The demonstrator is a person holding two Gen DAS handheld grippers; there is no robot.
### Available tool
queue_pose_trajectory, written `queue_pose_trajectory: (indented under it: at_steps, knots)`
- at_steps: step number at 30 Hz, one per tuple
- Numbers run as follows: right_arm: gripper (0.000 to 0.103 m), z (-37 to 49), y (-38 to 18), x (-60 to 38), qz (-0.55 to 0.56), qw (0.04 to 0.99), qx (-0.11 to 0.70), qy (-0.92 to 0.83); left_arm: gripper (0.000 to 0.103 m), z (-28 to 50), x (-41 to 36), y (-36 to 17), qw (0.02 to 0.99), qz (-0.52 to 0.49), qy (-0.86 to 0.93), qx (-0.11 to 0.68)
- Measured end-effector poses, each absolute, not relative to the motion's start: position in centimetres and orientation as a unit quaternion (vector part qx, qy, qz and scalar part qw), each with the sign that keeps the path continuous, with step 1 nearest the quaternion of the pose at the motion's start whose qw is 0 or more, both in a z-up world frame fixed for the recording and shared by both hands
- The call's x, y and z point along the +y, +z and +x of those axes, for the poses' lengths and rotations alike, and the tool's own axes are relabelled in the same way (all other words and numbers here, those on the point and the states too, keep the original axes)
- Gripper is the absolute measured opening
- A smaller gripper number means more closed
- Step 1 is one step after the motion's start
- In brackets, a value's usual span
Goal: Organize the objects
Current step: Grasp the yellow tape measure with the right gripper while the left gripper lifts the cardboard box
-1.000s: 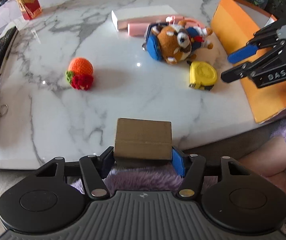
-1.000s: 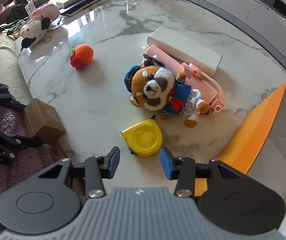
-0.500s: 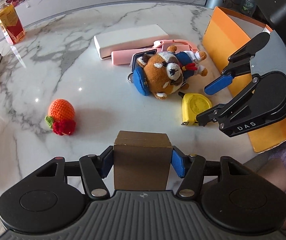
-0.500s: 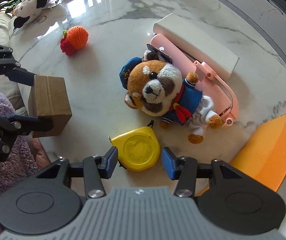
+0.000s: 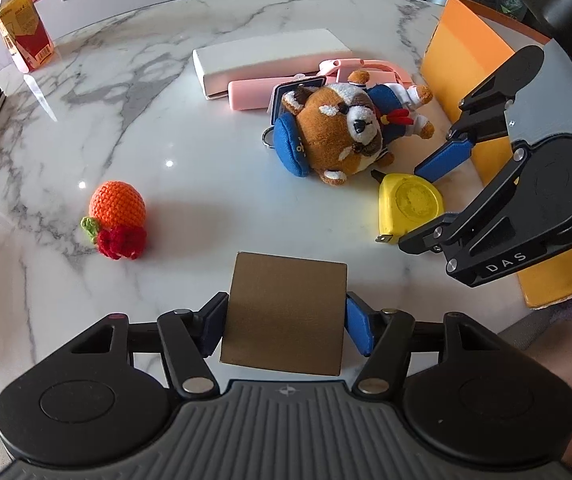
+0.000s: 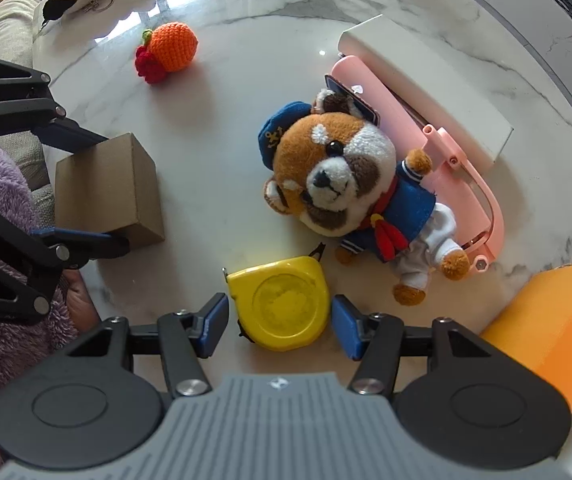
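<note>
**Inspector:** Claws first. What is hidden?

**Operator:** My left gripper (image 5: pixel 286 322) clamps the cardboard box (image 5: pixel 284 314) on both sides; the box hides the pad faces and its own underside, so I cannot tell whether it rests on the marble table (image 5: pixel 190 168). My right gripper (image 6: pixel 280 322) has its jaws opening, the yellow tape measure (image 6: pixel 286 306) between them, pads just clear of it.

**Inspector:** Further out?

**Operator:** Tape measure lies flat just beside the plush toy (image 6: pixel 342 184), which partly covers a pink case (image 6: pixel 462 184). White box (image 6: pixel 426 84) behind. Orange box (image 6: pixel 546 320) cut off at frame edge. Crocheted orange (image 5: pixel 116 216) well apart.
</note>
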State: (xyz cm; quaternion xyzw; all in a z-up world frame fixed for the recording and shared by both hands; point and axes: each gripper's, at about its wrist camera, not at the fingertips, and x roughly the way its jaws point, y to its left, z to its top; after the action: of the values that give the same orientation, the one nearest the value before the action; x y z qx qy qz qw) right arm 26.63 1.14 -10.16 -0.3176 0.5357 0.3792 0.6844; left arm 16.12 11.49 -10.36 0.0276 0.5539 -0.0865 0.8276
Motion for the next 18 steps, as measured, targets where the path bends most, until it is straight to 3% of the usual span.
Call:
queue_pose_trajectory:
  at_steps: [9, 18]
  knots:
    - [0.057, 25.9, -9.9, 0.8, -0.299, 0.688, 0.541, 0.381, 0.069, 14.9, 11.7, -8.8, 0.839, 0.004, -0.069, 0.540]
    - [0.057, 21.6, -2.3, -3.0, -0.254, 0.726, 0.498, 0.400, 0.069, 12.6, 8.3, -2.3, 0.860, 0.022, -0.117, 0.495]
